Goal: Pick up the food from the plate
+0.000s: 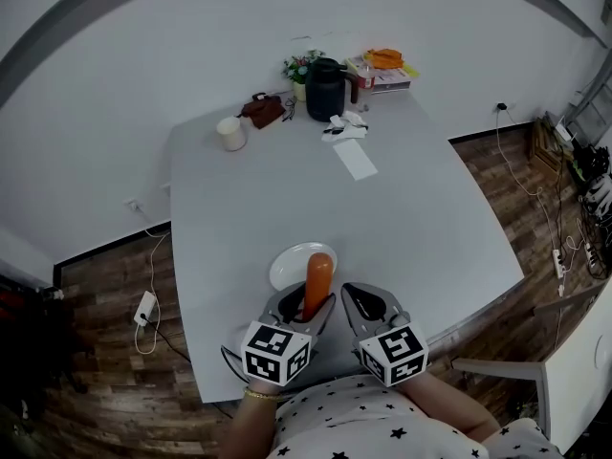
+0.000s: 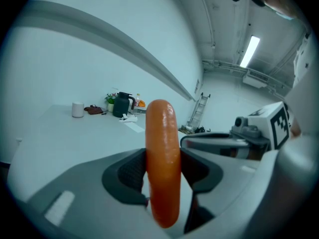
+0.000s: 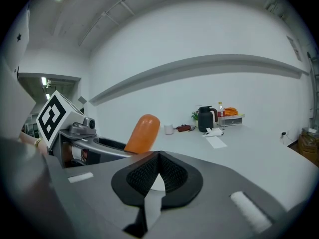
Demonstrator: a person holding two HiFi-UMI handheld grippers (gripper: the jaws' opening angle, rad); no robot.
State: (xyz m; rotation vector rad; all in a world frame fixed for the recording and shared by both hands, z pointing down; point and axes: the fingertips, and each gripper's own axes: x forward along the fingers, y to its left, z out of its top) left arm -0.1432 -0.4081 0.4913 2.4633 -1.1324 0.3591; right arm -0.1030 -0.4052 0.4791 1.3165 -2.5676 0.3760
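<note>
An orange sausage (image 1: 317,283) stands lengthways between the jaws of my left gripper (image 1: 308,310), which is shut on it and holds it just above the near edge of the white plate (image 1: 289,263). In the left gripper view the sausage (image 2: 162,161) fills the gap between both pads, rising past them. My right gripper (image 1: 366,306) hovers just right of the left one, shut with nothing in it; its pads meet in the right gripper view (image 3: 157,177), where the sausage (image 3: 142,133) shows to the left.
At the grey table's (image 1: 421,208) far end stand a white cup (image 1: 230,133), a brown pouch (image 1: 262,109), a black kettle (image 1: 325,89), a small plant (image 1: 301,68), a bottle, boxes and a paper slip (image 1: 355,158). A chair (image 1: 502,371) sits at the right; cables lie on the floor.
</note>
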